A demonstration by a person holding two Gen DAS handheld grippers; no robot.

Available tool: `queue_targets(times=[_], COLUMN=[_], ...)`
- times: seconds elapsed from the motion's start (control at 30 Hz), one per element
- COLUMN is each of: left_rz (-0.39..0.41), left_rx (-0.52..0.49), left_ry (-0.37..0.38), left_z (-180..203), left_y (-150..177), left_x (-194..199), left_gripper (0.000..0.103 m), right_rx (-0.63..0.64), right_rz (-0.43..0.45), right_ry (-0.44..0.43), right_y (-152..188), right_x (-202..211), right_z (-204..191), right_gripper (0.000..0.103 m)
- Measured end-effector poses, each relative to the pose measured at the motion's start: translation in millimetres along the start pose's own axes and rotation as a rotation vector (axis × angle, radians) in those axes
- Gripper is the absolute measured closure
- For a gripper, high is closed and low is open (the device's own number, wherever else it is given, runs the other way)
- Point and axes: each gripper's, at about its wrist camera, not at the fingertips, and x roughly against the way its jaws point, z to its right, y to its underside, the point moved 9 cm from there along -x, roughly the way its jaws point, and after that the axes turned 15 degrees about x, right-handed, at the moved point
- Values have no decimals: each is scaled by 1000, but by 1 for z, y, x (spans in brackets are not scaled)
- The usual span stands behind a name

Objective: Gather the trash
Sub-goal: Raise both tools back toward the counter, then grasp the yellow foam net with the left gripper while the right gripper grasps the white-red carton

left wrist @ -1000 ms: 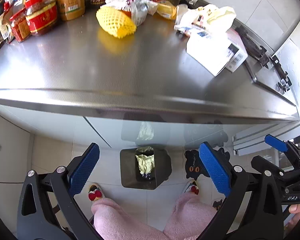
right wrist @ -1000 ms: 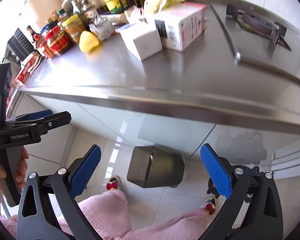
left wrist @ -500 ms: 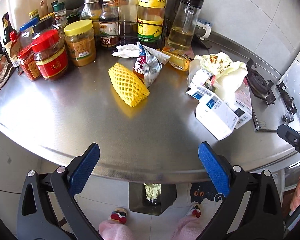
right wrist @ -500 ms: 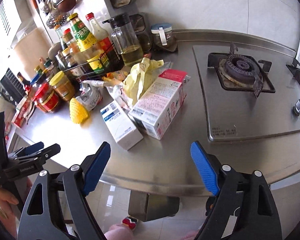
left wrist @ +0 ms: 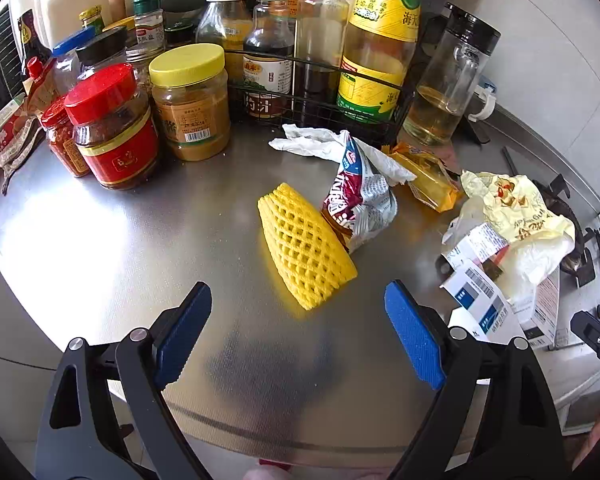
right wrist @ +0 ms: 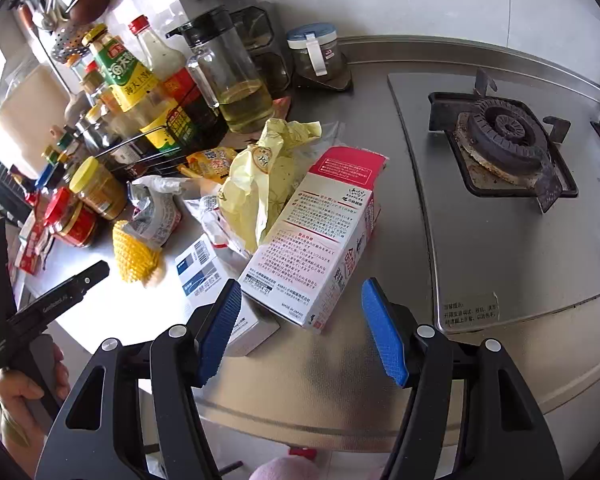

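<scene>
On the steel counter point(left wrist: 100, 240) lies a yellow foam fruit net point(left wrist: 304, 248), with a crumpled snack bag point(left wrist: 356, 204) and white tissue point(left wrist: 320, 144) behind it. My left gripper point(left wrist: 298, 296) hovers over the net's near end with its jaws closing and touching nothing. A red-and-white carton point(right wrist: 320, 232) lies beside a blue-and-white box point(right wrist: 204, 264) and a crumpled yellow bag point(right wrist: 268, 176). My right gripper point(right wrist: 302, 284) hangs over the carton's near end. Its jaws are closing and the pads stand clear of the carton's sides.
Jars point(left wrist: 116, 128) and a wire rack of bottles point(left wrist: 320, 80) crowd the back left. An oil jug point(right wrist: 236, 80) stands behind the trash. A gas burner point(right wrist: 508, 136) lies to the right. The counter's front edge point(right wrist: 340, 424) runs just below the grippers.
Both grippers rose from below the counter edge, where a floor bin showed, to above the countertop near the trash. Both pairs of jaws have narrowed, the right more.
</scene>
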Motion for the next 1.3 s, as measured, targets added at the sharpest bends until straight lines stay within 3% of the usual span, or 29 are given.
queue_targets(times=[0.23, 0.3, 0.57, 0.6, 0.67, 0.7, 0.87, 0.93, 1.3], left_rz=[-20, -40, -99, -112, -129, -119, -100, -89, -97], left_rx=[-28, -17, -8, -10, -32, -47, -126, -159, -137], left_ry=[-30, -39, -41, -35, -27, -16, 7, -6, 11], left_z=[-4, -7, -16, -15, -14, -12, 5, 12, 9], left_y=[-9, -12, -9, -7, -5, -6, -3, -2, -4], left_x=[-24, -32, -58, -60, -65, -65, -65, -63, -62], left_gripper=[20, 20, 23, 25, 42, 44, 77, 86, 91], right_rx=[-109, -109, -80, -85, -82, -71, -57, -54, -43], right_rz=[-36, -42, -146, -150, -145, -140, -124, -130, -146], right_ry=[22, 25, 126, 131, 138, 148, 155, 158, 180], right_y=[-3, -6, -3, 0, 1, 1, 1, 1, 3], right_x=[-21, -26, -55, -56, -56, -57, -57, -56, -57], right_z=[-2, -6, -4, -1, 2, 3, 7, 8, 7], right_gripper=[35, 26, 26, 28, 33, 35, 37, 37, 40])
